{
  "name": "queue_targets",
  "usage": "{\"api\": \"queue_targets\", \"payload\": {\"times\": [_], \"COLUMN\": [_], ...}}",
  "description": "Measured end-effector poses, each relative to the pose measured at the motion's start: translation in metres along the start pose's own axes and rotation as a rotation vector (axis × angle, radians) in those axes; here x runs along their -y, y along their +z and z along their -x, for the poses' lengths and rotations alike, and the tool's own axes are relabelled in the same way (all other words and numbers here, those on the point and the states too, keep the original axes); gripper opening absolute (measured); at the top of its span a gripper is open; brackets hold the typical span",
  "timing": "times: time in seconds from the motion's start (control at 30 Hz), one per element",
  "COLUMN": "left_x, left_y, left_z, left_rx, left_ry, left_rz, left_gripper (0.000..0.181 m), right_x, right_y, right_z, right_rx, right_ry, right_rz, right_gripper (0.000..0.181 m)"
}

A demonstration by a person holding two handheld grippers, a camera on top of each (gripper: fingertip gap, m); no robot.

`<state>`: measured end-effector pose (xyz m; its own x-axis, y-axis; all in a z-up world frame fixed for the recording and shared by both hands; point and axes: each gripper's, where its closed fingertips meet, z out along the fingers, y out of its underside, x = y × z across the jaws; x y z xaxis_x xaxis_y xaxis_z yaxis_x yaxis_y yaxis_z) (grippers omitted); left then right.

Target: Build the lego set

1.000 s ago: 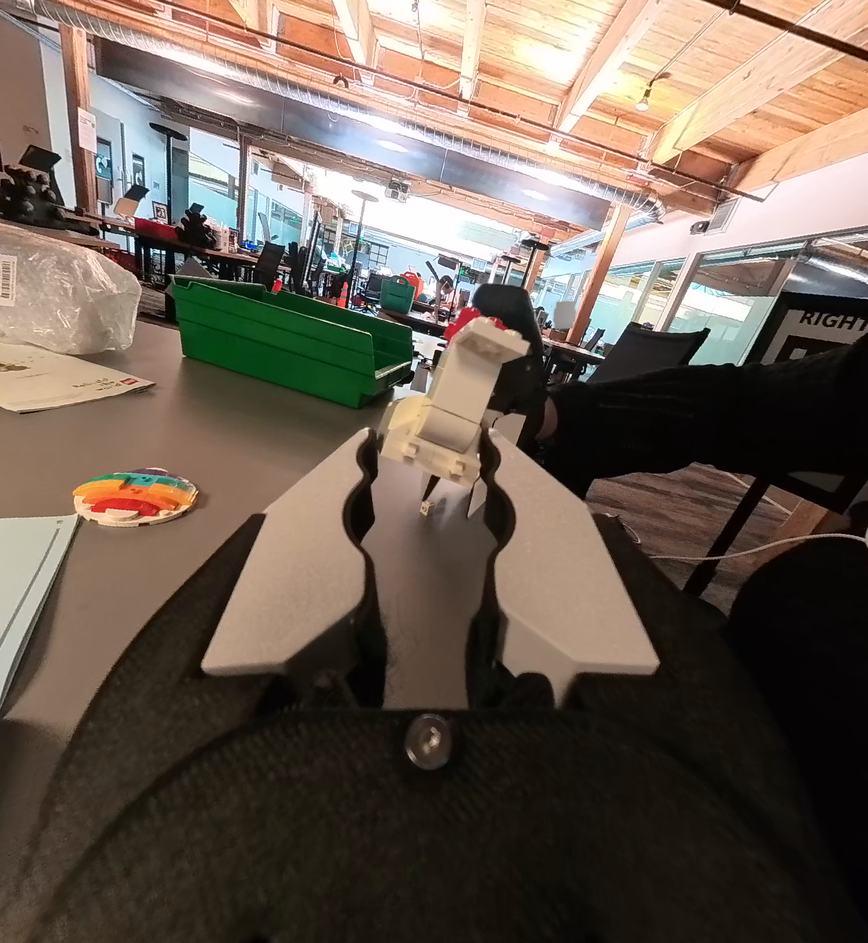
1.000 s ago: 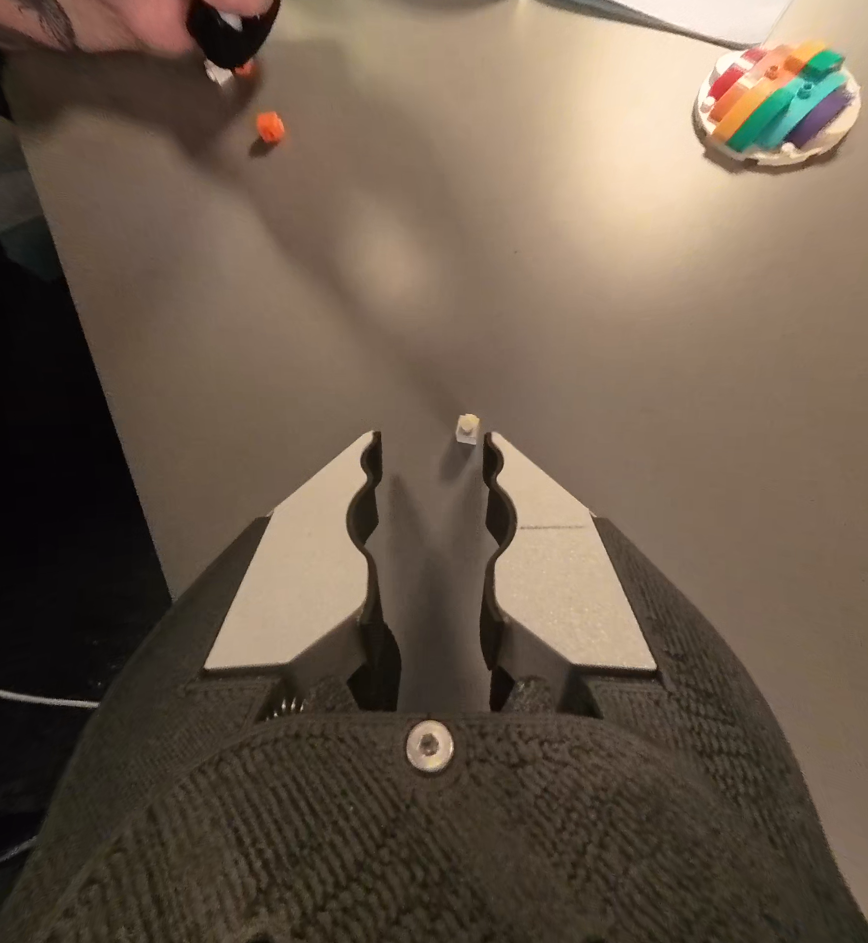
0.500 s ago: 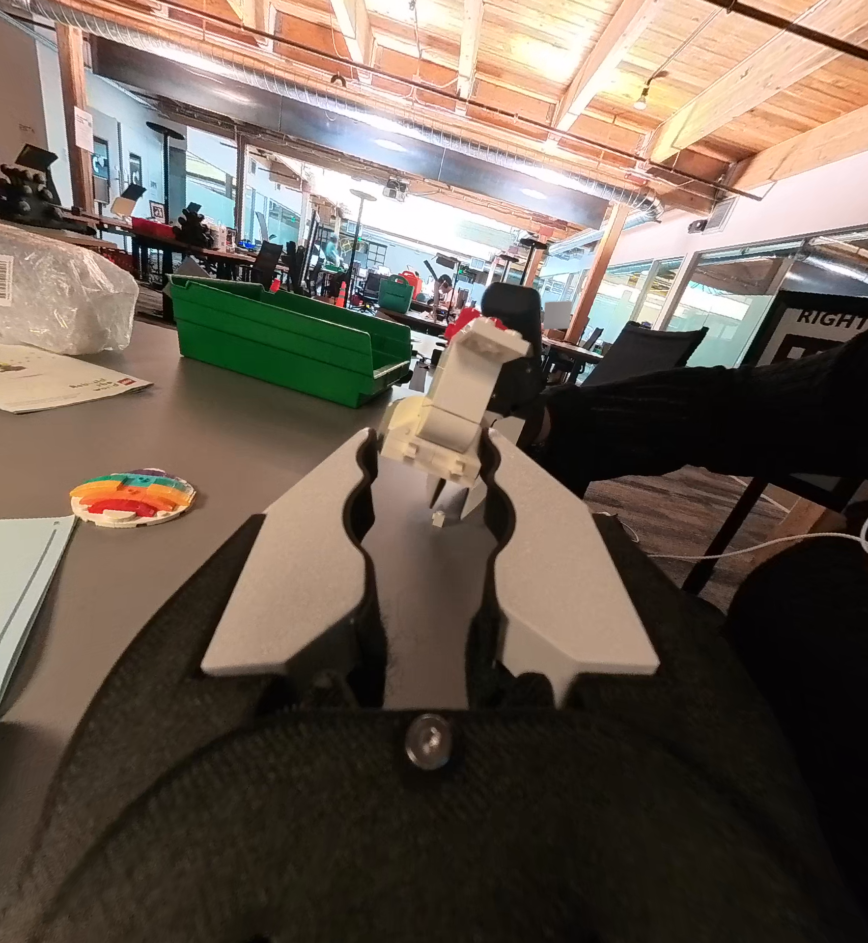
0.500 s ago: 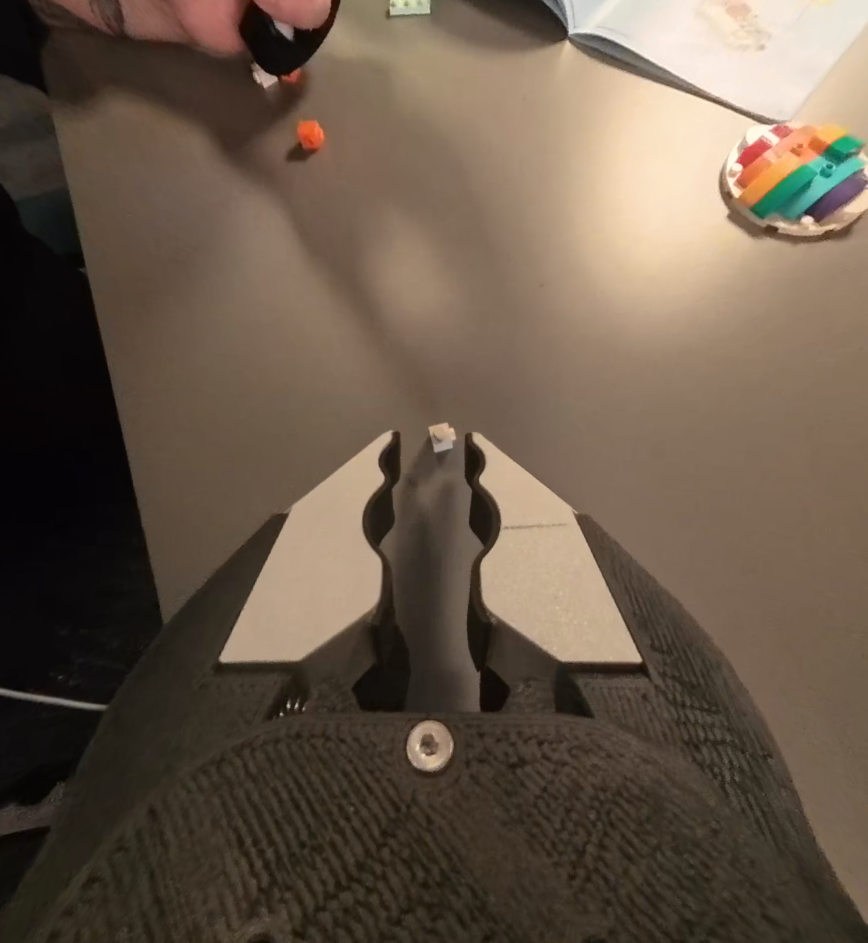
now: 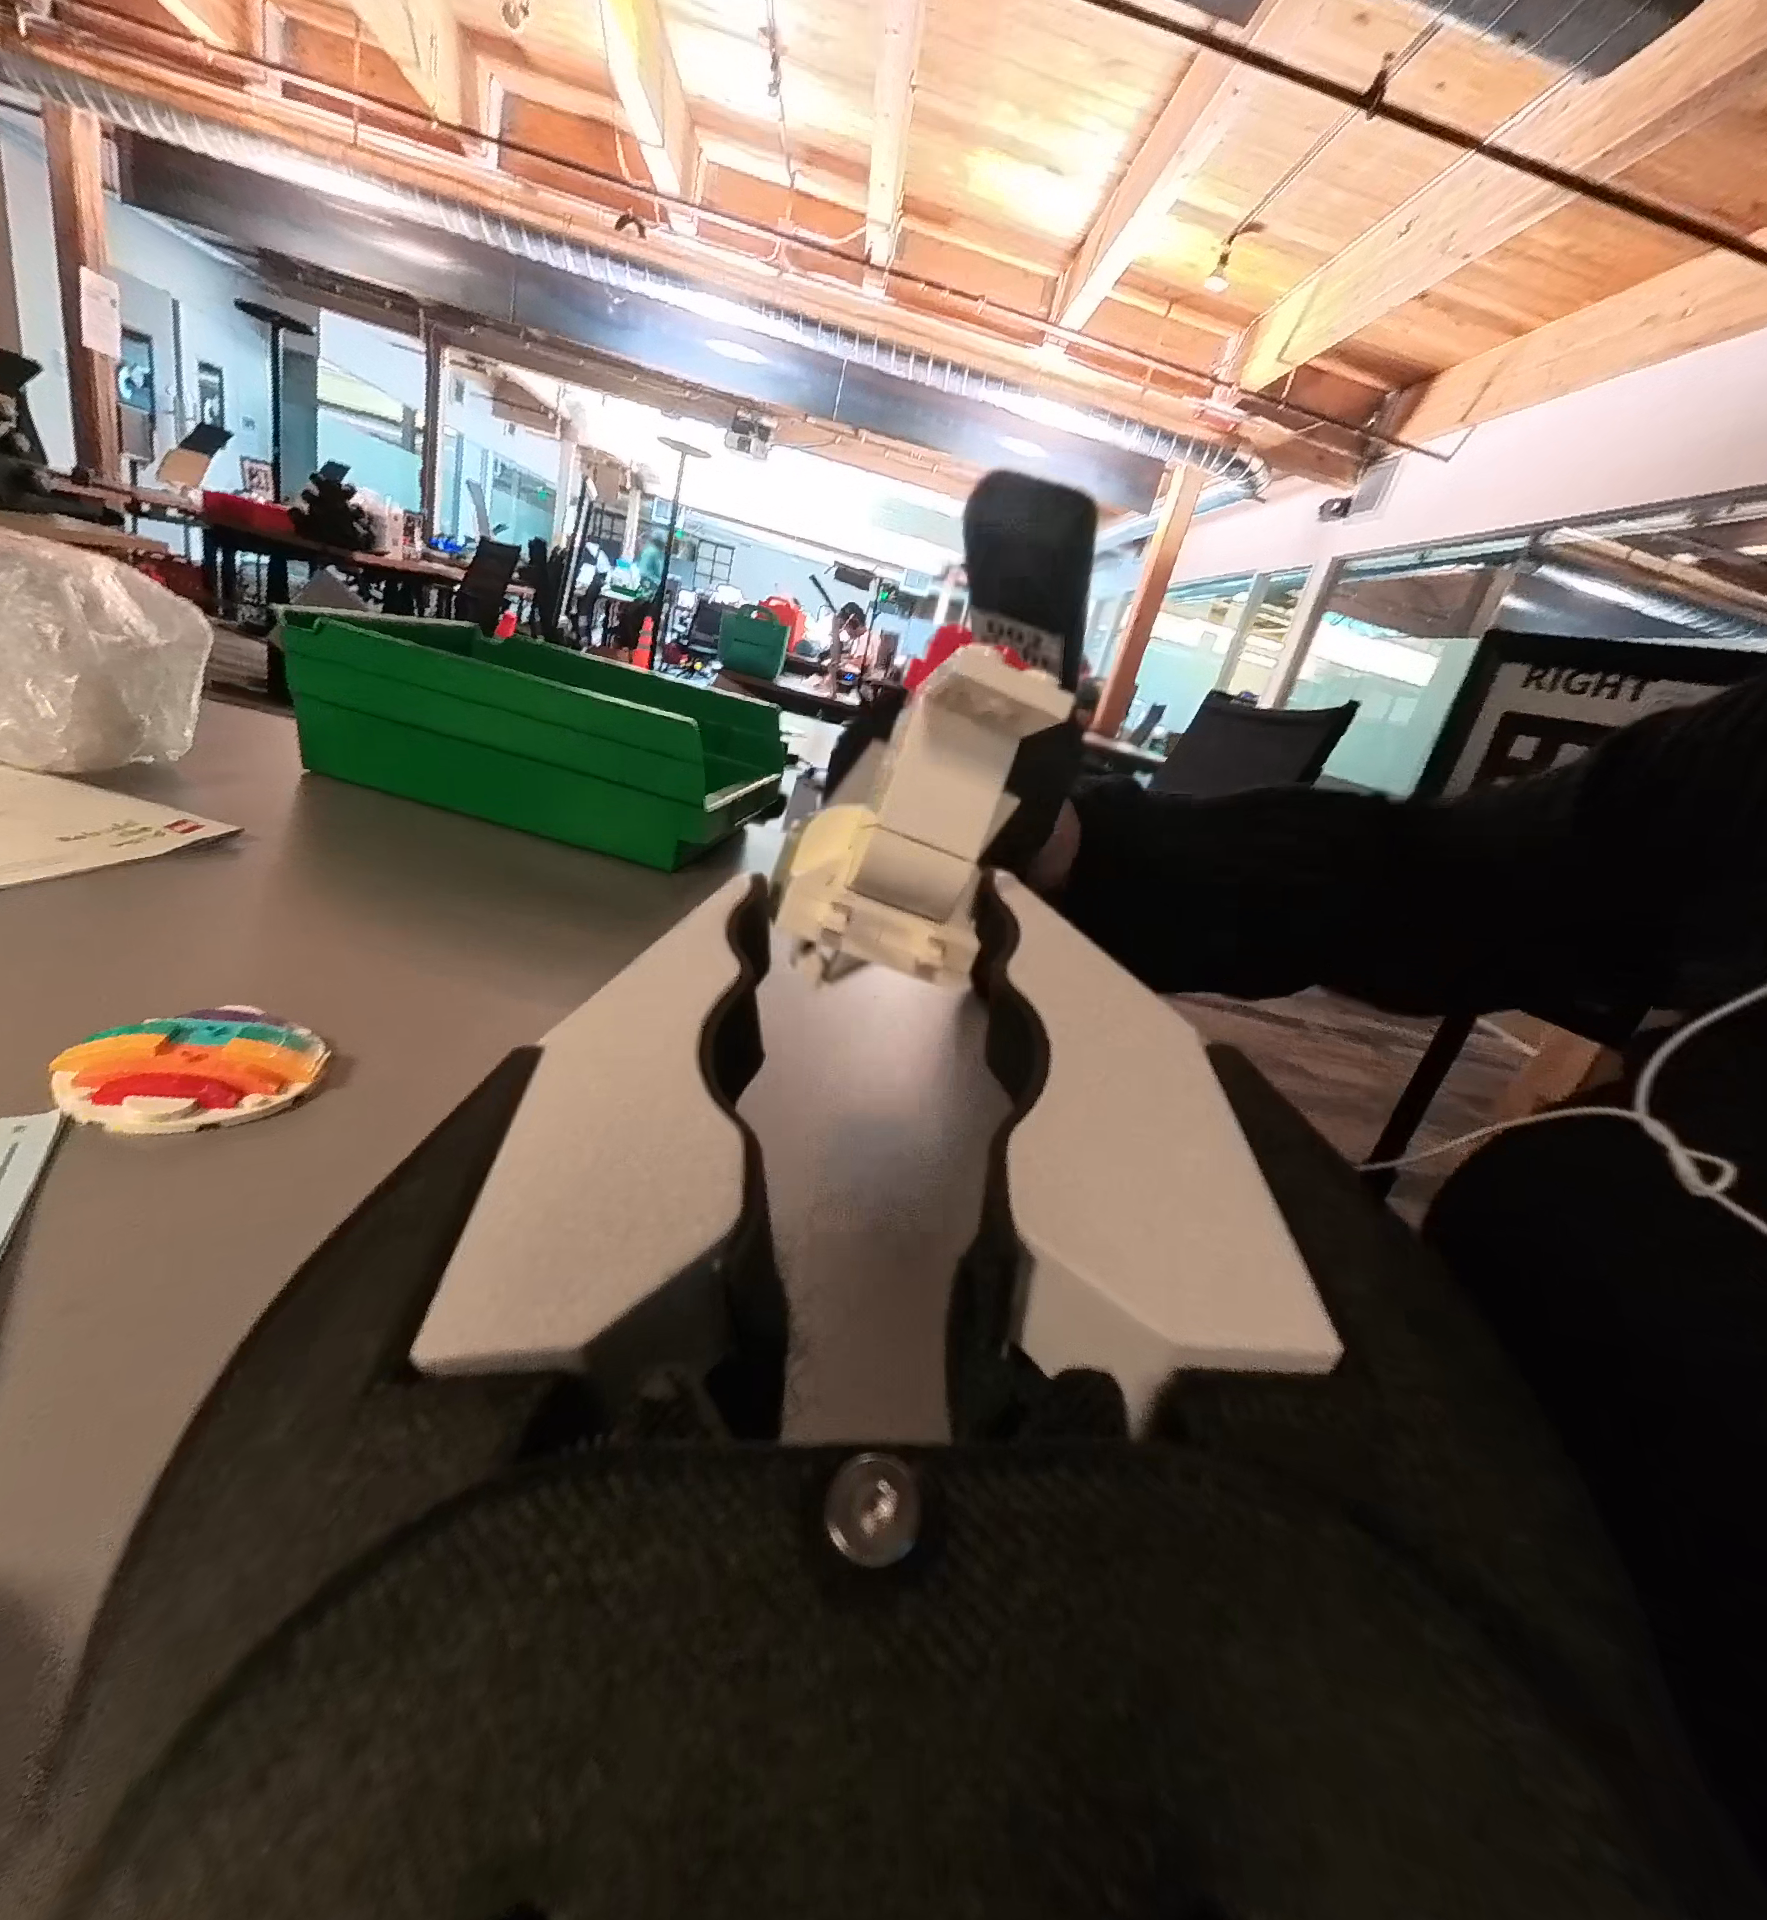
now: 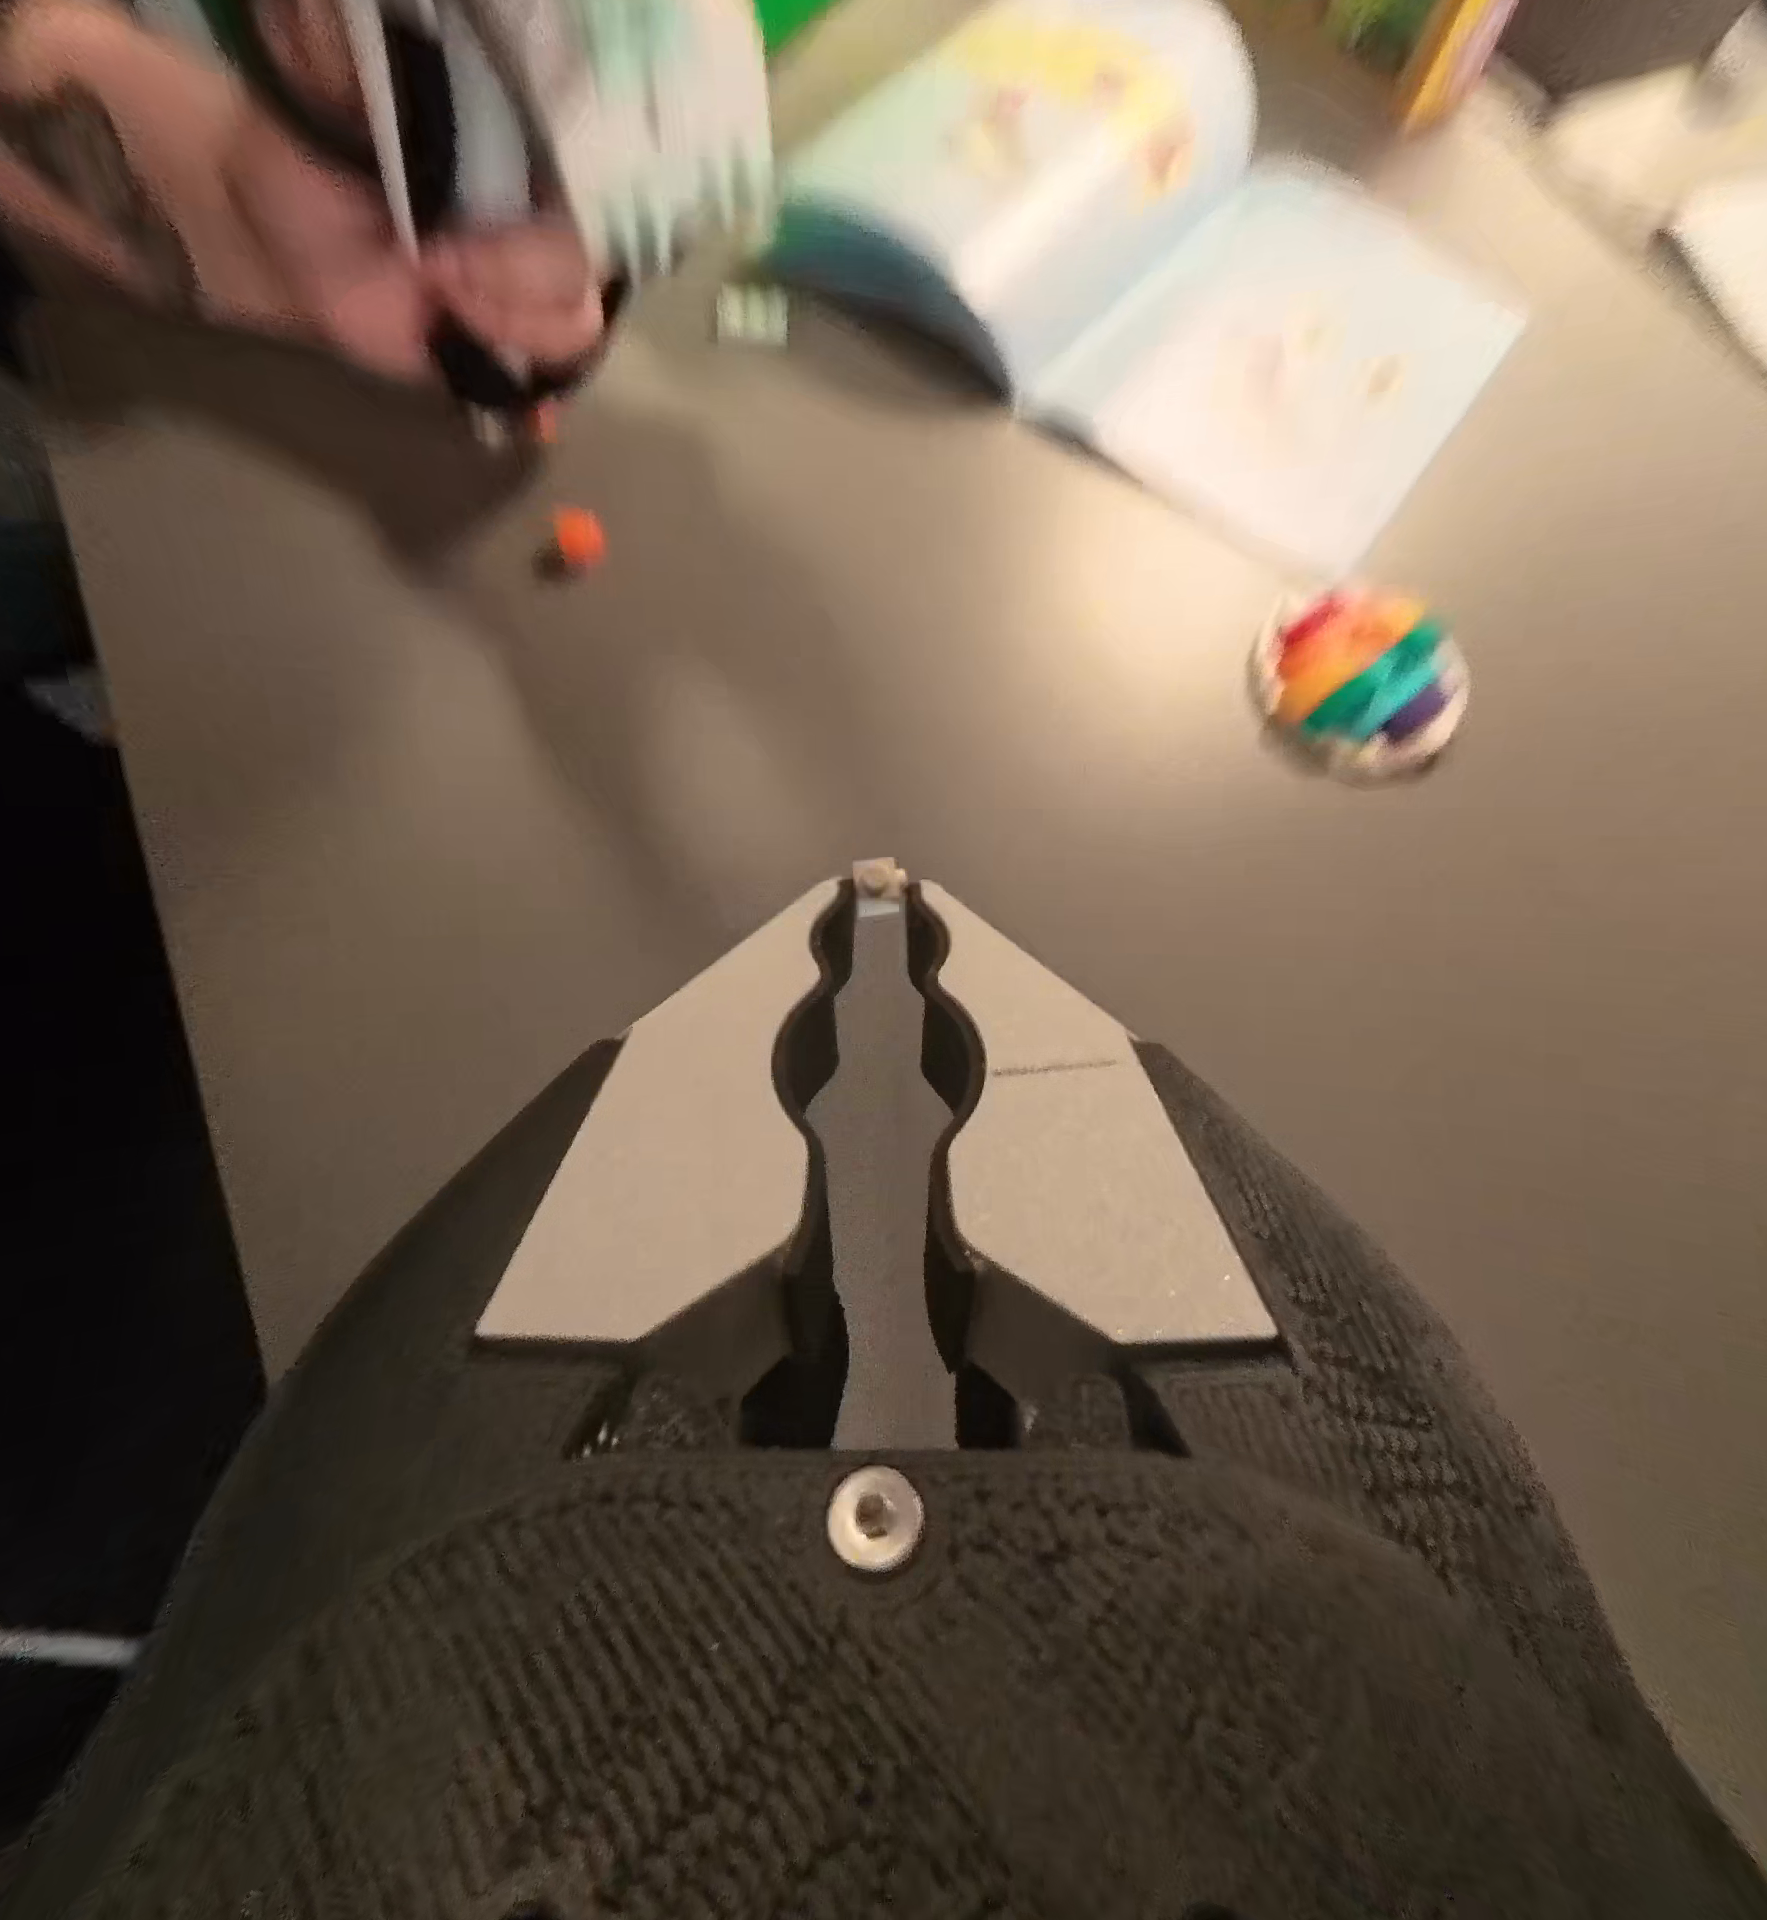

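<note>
Two loaded grippers above bare tabletop [image 6: 1274,1039].

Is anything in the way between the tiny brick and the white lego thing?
Nothing visible. The right gripper pinches the tiny brick above bare table; the left gripper holds the white model up.

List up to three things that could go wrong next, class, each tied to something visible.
1. The tiny white stud brick sits only at the very tips of the right gripper; it might pop out.
2. The white brick figure in the left gripper leans, so pressing may twist it loose.
3. The small orange piece lies near the grey table's edge.
</note>
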<state>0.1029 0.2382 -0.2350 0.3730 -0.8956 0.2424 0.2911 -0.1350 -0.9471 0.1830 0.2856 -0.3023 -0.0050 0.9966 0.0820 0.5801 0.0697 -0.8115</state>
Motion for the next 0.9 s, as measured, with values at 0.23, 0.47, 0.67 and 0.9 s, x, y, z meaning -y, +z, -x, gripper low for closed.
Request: {"api": "queue_targets", "payload": {"times": [0.23, 0.47, 0.67, 0.9], "left_x": [0.014, 0.015, 0.012, 0.010], "left_y": [-0.002, -0.002, -0.001, 0.000], "left_z": [-0.030, -0.031, -0.033, -0.034], "left_rx": [-0.179, -0.217, -0.231, -0.233], "left_ry": [-0.032, -0.074, -0.082, -0.083], "left_rz": [-0.100, -0.101, -0.089, -0.074], "left_gripper": [0.038, 0.038, 0.038, 0.038], "right_x": [0.127, 0.143, 0.140, 0.140], "right_y": [-0.012, 0.001, 0.014, 0.018], "right_z": [0.041, 0.059, 0.061, 0.065], "right_rx": [0.141, 0.243, 0.252, 0.254], "right_ry": [0.016, 0.081, 0.087, 0.080], "right_rz": [-0.230, -0.141, -0.091, -0.074], "right_gripper": [0.007, 0.008, 0.007, 0.007]}}
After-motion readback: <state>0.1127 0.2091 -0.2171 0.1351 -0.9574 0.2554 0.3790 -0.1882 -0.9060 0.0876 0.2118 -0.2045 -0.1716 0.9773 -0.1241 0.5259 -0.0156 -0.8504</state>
